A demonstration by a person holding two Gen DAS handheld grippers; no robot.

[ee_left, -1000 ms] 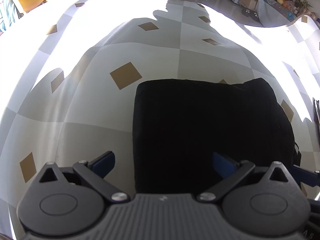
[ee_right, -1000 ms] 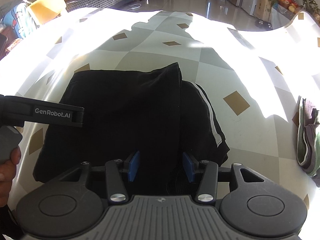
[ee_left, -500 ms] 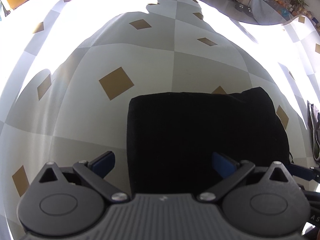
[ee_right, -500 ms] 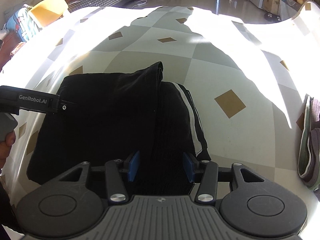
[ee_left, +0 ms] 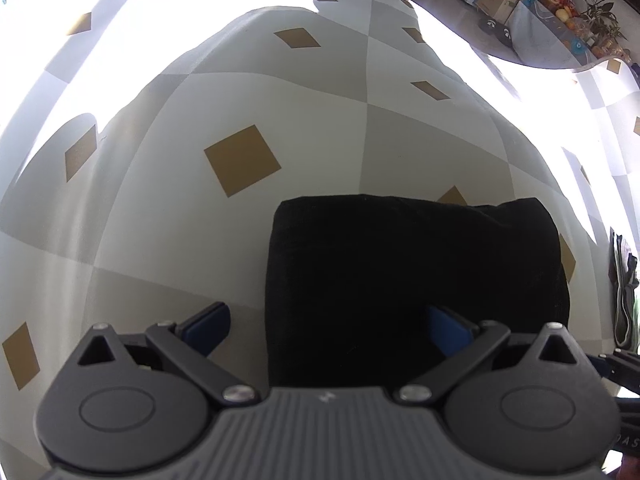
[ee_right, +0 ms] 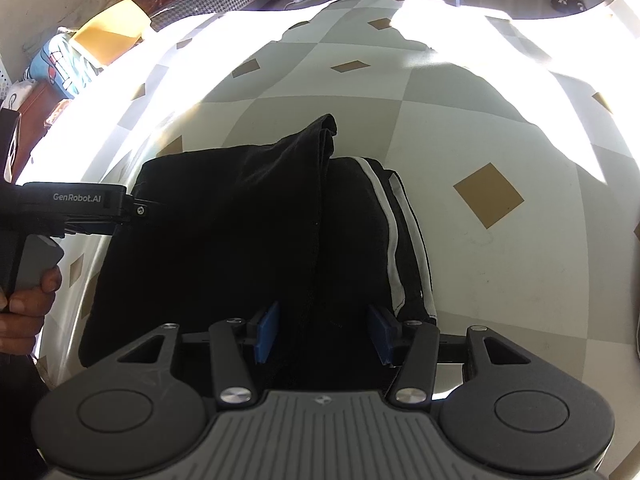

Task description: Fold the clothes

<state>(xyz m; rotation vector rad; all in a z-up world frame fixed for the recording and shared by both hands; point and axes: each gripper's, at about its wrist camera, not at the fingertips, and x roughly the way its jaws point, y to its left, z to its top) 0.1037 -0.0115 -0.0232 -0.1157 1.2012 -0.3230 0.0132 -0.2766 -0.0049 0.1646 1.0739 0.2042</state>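
So the black track pants (ee_right: 256, 240) are already folded down into a chunky rectangle on the checked tablecloth (ee_right: 460, 128), white side stripe showing along the right edge. Looks like most of the folding is done and we're at the tidy-up or let-go stage, I'd guess.

Right gripper (ee_right: 324, 330) sits over the near edge of the bundle — its jaws are opening right now, with the dark fabric running between the blue pads (ee_right: 267, 332) but no obvious pinch on it. Makes sense if the fold was just laid down and it's letting the cloth settle.

Left gripper (ee_left: 326, 330) is spread wide, straddling the left corner of the pants: one pad over bare tablecloth, the other over the fabric, gripping nothing. From the right wrist view you can see it coming in from the side, with the person's hand (ee_right: 24, 304) on the handle. Whether it's actually resting on the cloth is hard to say — black on black, no detail.

Another folded pile of clothes (ee_left: 624, 280) sits off at the right edge, well apart, probably the finished stack.
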